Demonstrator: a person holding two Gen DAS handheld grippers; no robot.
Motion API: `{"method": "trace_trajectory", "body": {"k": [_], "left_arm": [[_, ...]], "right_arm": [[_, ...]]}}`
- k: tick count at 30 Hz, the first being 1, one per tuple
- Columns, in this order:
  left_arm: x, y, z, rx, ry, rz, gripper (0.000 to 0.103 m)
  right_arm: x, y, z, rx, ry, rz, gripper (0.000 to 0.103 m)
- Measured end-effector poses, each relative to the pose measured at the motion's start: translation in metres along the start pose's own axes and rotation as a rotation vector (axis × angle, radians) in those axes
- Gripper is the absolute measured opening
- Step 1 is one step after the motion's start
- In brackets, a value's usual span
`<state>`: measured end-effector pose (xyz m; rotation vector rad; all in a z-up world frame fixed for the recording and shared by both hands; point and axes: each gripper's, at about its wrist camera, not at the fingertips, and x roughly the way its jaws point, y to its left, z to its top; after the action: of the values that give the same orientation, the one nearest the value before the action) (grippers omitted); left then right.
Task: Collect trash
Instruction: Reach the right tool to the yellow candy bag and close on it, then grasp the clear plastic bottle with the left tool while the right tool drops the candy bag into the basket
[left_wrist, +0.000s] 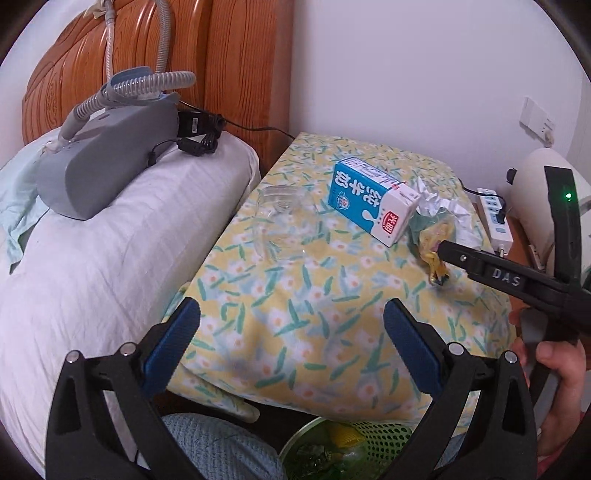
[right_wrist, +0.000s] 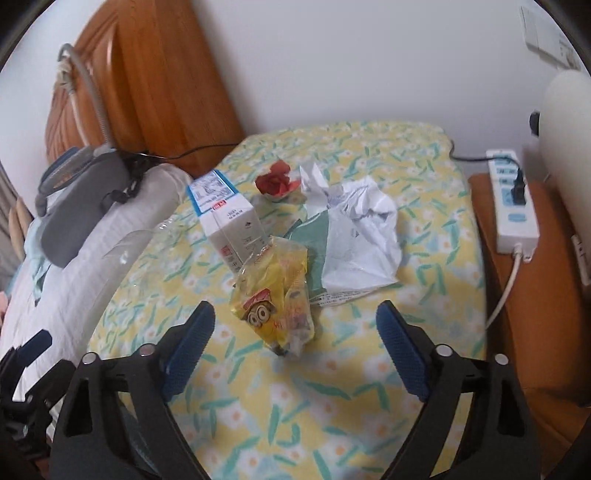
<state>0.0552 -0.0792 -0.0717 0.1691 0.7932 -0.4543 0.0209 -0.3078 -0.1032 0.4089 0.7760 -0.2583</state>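
Observation:
On the yellow flowered cloth (left_wrist: 295, 306) lie a blue-and-white milk carton (left_wrist: 369, 201), a clear plastic cup on its side (left_wrist: 282, 221), crumpled white paper (right_wrist: 360, 229), a red crumpled wrapper (right_wrist: 277, 181) and a yellow snack wrapper (right_wrist: 275, 295). My left gripper (left_wrist: 291, 332) is open and empty, hovering over the cloth's near part. My right gripper (right_wrist: 295, 328) is open, its jaws either side of the yellow wrapper's near end. In the left wrist view the right gripper (left_wrist: 443, 251) reaches in from the right, touching that wrapper (left_wrist: 430, 243).
A green mesh bin (left_wrist: 351, 446) holding trash sits below the cloth's near edge. A white pillow (left_wrist: 92, 258) with a grey machine (left_wrist: 107, 155) and hose lies left. A white power strip (right_wrist: 511, 199) lies on the wooden stand to the right. A wooden headboard (left_wrist: 147, 55) stands behind.

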Motion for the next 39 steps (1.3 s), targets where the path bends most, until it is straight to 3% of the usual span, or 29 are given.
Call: {"method": "trace_trajectory", "body": {"k": [3,6,7,11,16,24,30,31,36,39], "left_arm": [[0.009,0.004,0.003,-0.019,0.011,0.003,0.095],[0.014,0.007,0.006,-0.04,0.02,0.005,0.095],[0.017,0.009,0.007,-0.047,0.024,0.006,0.095],[0.024,0.009,0.01,-0.055,0.032,0.01,0.095],[0.044,0.01,0.02,-0.085,0.06,-0.003,0.095],[0.09,0.008,0.052,-0.114,0.08,0.039,0.095],[0.116,0.005,0.066,-0.088,0.081,0.058,0.094],[0.119,0.005,0.067,-0.087,0.082,0.054,0.093],[0.128,0.008,0.069,-0.097,0.112,0.022,0.061],[0.13,0.008,0.068,-0.095,0.111,0.026,0.061]], "right_arm": [[0.01,0.006,-0.003,-0.029,0.01,-0.035,0.076],[0.018,0.011,-0.007,-0.062,0.026,-0.044,0.06],[0.02,0.012,-0.008,-0.068,0.034,-0.042,0.049],[0.019,0.012,-0.012,-0.081,0.036,-0.032,0.038],[0.007,0.01,-0.015,-0.072,0.024,0.006,0.036],[-0.023,0.003,-0.017,-0.062,-0.012,0.062,0.036],[-0.03,-0.002,-0.019,-0.055,-0.013,0.073,0.036],[-0.031,-0.003,-0.019,-0.055,-0.012,0.074,0.036],[-0.029,-0.004,-0.02,-0.044,-0.002,0.085,0.036],[-0.028,-0.002,-0.021,-0.05,0.001,0.089,0.036]]}}
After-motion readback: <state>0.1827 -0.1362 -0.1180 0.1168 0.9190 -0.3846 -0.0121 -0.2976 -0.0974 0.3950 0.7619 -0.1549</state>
